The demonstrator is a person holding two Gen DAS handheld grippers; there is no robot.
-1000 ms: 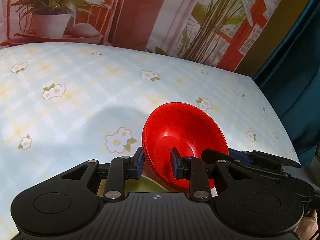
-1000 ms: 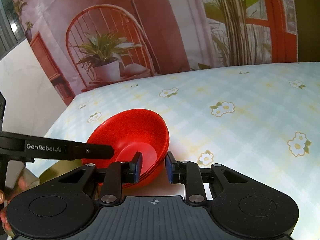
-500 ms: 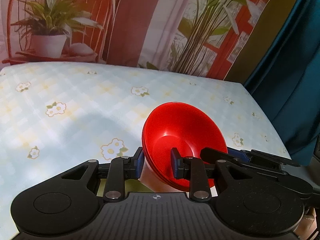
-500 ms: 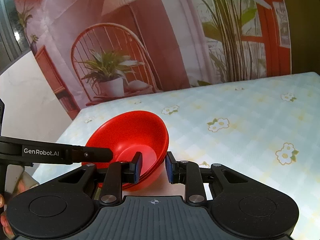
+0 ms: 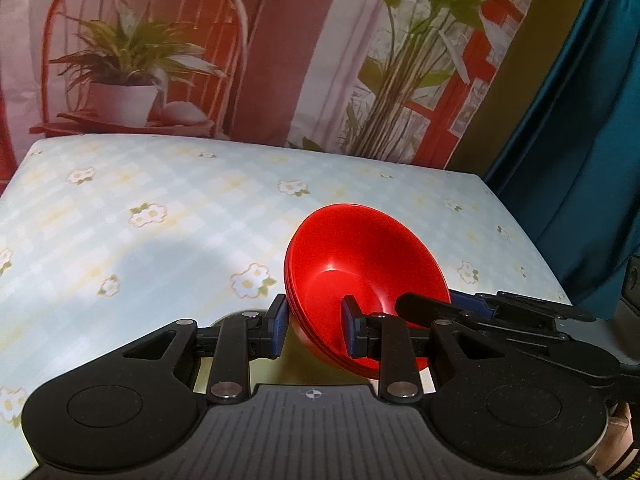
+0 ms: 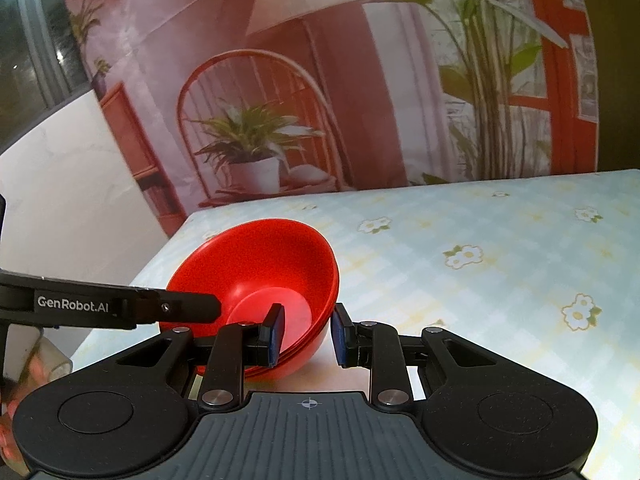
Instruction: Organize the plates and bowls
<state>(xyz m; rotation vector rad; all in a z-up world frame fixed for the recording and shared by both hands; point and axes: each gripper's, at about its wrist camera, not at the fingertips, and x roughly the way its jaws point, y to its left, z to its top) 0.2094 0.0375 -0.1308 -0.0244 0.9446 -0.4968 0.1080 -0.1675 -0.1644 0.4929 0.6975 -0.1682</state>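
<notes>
A stack of nested red bowls (image 5: 360, 276) hangs tilted above the flowered tablecloth (image 5: 160, 208), held from two sides. My left gripper (image 5: 313, 330) is shut on the stack's near rim, one pad outside the wall and one inside. In the right wrist view the same red bowls (image 6: 260, 264) fill the lower left, and my right gripper (image 6: 308, 334) is shut on the opposite rim, also one pad inside and one outside. Each view shows the other gripper's finger reaching into the bowls: the right gripper (image 5: 480, 312) and the left gripper (image 6: 192, 308).
A yellow-green plate (image 5: 292, 364) lies on the table below the bowls, mostly hidden by the left gripper. A printed backdrop of plants and a chair stands behind the table, and a blue curtain (image 5: 580, 160) hangs at the right. Fingers of a hand (image 6: 12, 420) show at the lower left.
Both grippers have risen with the red bowls still gripped between them. The table has dropped lower in both views and more of the backdrop shows.
</notes>
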